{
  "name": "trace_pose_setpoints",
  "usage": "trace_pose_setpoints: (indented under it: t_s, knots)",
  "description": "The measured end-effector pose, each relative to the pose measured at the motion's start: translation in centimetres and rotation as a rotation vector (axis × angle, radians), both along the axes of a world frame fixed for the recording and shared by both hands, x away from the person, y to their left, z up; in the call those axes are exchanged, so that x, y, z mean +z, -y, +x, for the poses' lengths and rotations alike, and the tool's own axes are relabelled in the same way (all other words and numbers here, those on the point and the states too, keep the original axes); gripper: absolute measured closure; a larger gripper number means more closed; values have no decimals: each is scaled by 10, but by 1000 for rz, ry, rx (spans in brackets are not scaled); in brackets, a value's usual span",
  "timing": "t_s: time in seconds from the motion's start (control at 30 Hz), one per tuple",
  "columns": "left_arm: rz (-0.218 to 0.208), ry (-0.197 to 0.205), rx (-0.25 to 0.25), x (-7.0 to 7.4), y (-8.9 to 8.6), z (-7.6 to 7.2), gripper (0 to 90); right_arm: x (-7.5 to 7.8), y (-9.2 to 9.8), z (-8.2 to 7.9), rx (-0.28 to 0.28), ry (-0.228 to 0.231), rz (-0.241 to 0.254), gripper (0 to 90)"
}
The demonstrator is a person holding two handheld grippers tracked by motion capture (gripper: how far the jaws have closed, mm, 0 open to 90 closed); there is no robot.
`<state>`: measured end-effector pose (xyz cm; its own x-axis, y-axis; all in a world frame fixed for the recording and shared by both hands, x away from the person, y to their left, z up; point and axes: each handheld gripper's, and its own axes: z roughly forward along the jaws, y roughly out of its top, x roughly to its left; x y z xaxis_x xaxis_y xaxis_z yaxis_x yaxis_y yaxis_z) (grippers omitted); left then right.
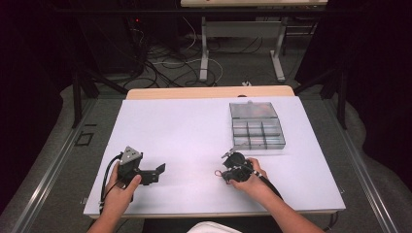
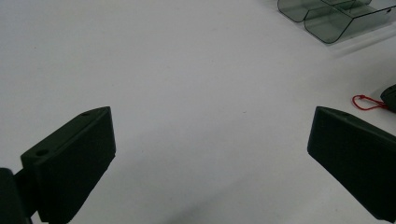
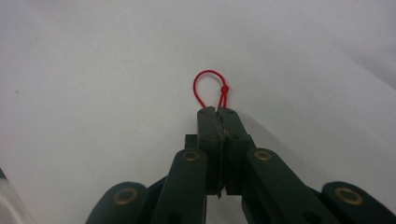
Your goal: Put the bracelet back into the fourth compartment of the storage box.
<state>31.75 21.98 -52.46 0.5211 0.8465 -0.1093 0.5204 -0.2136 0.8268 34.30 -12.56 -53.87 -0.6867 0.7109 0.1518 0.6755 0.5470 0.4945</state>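
Near the bench's front-left corner the left gripper (image 1: 160, 170) is held with jaws wide apart, nothing between them. Rightward, toward the front edge's middle, the red cord loop (image 3: 211, 88) is clamped in the right gripper (image 3: 218, 112), the loop pointing straight ahead; the compartment box (image 1: 256, 126) lies beyond, toward the back-right corner.

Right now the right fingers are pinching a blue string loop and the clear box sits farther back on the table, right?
Almost. The string loop pinched by the right gripper is red, not blue, as the right gripper view shows. The rest holds: the clear box does sit farther back on the table.
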Motion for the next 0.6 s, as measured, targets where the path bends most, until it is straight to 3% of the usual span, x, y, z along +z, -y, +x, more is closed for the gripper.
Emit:
trace_pose_setpoints:
  t_s: [0.1, 0.2, 0.33, 0.5, 0.53, 0.6]
  knots:
    - [0, 0, -1, 0, 0, 0, 12, 0, 1, 0, -4, 10, 20, 893]
    - [0, 0, -1, 0, 0, 0, 12, 2, 2, 0, -17, 5, 5, 893]
    - [0, 0, -1, 0, 0, 0, 11, 2, 5, 2, 7, 21, 4, 893]
    - [1, 0, -2, 0, 0, 0, 12, 4, 4, 1, -61, -4, 30, 893]
    - [1, 0, -2, 0, 0, 0, 12, 5, 6, 2, -34, 10, 28, 893]
    - [0, 0, -2, 0, 0, 0, 12, 5, 8, 3, -37, 18, 31, 893]
